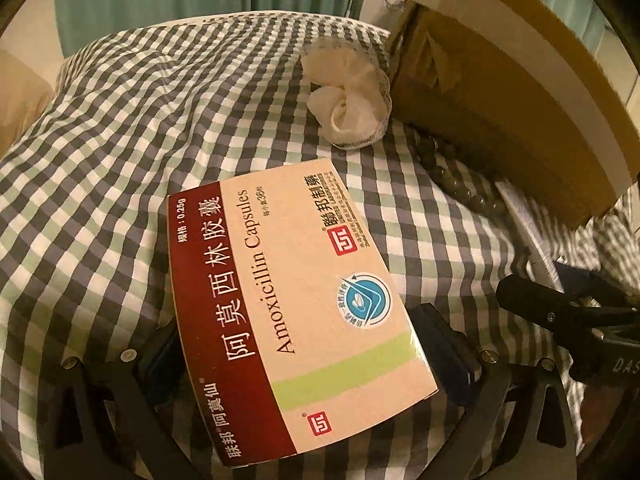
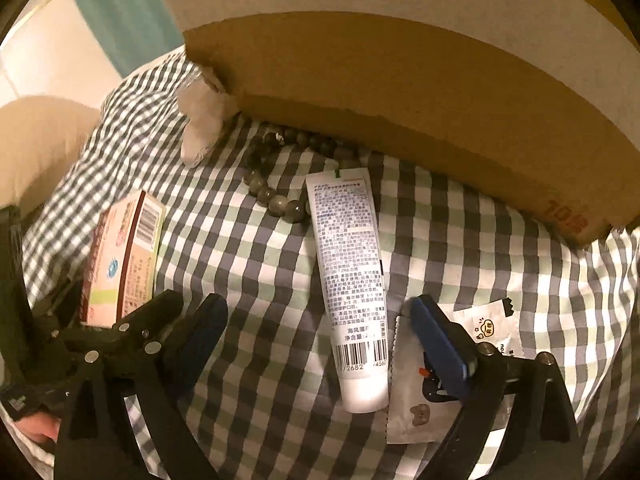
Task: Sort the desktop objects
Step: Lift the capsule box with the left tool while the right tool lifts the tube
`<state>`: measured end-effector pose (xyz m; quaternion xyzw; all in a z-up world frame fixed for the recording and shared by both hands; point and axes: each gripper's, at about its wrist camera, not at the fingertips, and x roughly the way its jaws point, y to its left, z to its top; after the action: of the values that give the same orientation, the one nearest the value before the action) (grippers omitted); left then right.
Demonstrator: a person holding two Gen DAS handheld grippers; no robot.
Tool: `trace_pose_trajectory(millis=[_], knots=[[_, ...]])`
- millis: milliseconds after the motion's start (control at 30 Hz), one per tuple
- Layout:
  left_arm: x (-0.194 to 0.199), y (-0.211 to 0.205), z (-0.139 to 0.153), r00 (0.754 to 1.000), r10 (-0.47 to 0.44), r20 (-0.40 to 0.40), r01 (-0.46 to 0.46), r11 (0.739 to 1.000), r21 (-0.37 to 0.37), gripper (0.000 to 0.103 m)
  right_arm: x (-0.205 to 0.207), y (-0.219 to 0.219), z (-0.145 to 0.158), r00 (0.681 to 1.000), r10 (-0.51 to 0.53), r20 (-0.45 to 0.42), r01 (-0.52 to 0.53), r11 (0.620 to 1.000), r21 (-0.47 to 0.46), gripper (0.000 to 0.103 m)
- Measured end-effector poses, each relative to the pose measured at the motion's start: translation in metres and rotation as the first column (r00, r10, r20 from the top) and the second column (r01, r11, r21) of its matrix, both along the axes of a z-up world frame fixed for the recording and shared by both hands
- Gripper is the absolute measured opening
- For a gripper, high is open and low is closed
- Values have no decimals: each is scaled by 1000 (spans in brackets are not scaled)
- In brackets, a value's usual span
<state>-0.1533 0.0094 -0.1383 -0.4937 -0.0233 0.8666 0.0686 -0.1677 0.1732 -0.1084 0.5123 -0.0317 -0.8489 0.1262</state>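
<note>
Looking along the left tool (image 1: 304,364), its jaws stand wide apart with the medicine box (image 1: 288,312) lying between them, tilted on the rumpled checked cloth (image 1: 120,160); the pads do not appear to press its sides, so it reads as released. Because the cloth is soft and uneven, the box could tip or slide if one finger catches its edge on closing. A wad of white gauze (image 1: 348,100) sits near the far edge beside the cardboard box (image 1: 500,92), with a bead bracelet (image 1: 452,176) tucked against the carton's foot.

Turning to the right view, the right tool (image 2: 320,344) is also spread open around the white tube (image 2: 352,280), gripping nothing. Its right finger (image 2: 440,348) rests over a flat sachet (image 2: 416,408) just beside the tube; closing here risks pinching sachet and tube together, or dragging the sachet along. The tube's far end touches the bracelet (image 2: 280,200), so a careless lift could snag the beads.
</note>
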Motion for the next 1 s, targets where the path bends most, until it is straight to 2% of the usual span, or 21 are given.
trace_pose_trajectory(millis=[67, 100, 133, 167, 200, 233, 267, 367, 467, 500, 633, 800, 867, 933, 1000], knots=[[-1, 1, 0, 1000, 9, 8, -9, 1000, 8, 103, -1, -3, -2, 1000, 12, -5, -11, 999, 35, 91], [-2, 2, -1, 1000, 8, 11, -8, 1000, 13, 103, 1, -5, -2, 1000, 6, -14, -5, 996, 87, 77], [3, -6, 0, 1000, 6, 12, -6, 1000, 18, 103, 1, -6, -1, 1000, -1, -26, 5, 992, 127, 57], [3, -6, 0, 1000, 4, 14, -4, 1000, 24, 103, 3, -4, 1, 999, -11, -47, 18, 988, 153, 49], [6, -9, 1, 1000, 3, 12, -3, 1000, 30, 103, 3, -2, 3, 998, -21, -51, 28, 989, 142, 31], [9, -10, 1, 1000, 2, 7, -2, 999, 35, 103, 2, 2, 3, 998, -33, -48, 39, 990, 133, 25], [12, -12, 1, 1000, 0, 2, 0, 999, 36, 103, 2, 3, 3, 998, -33, -45, 39, 990, 133, 25], [22, -15, 4, 999, 17, -34, -17, 1000, 0, 90, 6, 0, 5, 998, -22, -66, 32, 986, 162, 25], [27, -18, 8, 998, 28, -50, -28, 1000, 3, 86, 9, 1, 9, 995, -25, -97, 44, 980, 194, 24], [30, -19, 9, 998, 31, -56, -31, 1000, 1, 85, 19, 20, 16, 994, -31, -109, 51, 980, 194, 24], [36, -23, 18, 997, 37, -73, -35, 999, 26, 84, 29, 30, 32, 987, -45, -154, 69, 986, 153, 24], [57, -23, 35, 992, 32, -121, -28, 999, 34, 84, 40, 39, 42, 985, -39, -168, 56, 994, 95, 24], [51, -23, 40, 991, 19, -135, -15, 999, 32, 83, 47, 36, 43, 985, -38, -170, 55, 994, 91, 24], [27, -21, 46, 988, 22, -151, -18, 999, 32, 83, 50, 38, 44, 985, -37, -170, 52, 995, 84, 24], [39, -17, 55, 984, 38, -176, -32, 999, 37, 83, 59, 36, 50, 983, -40, -179, 55, 995, 80, 24]])
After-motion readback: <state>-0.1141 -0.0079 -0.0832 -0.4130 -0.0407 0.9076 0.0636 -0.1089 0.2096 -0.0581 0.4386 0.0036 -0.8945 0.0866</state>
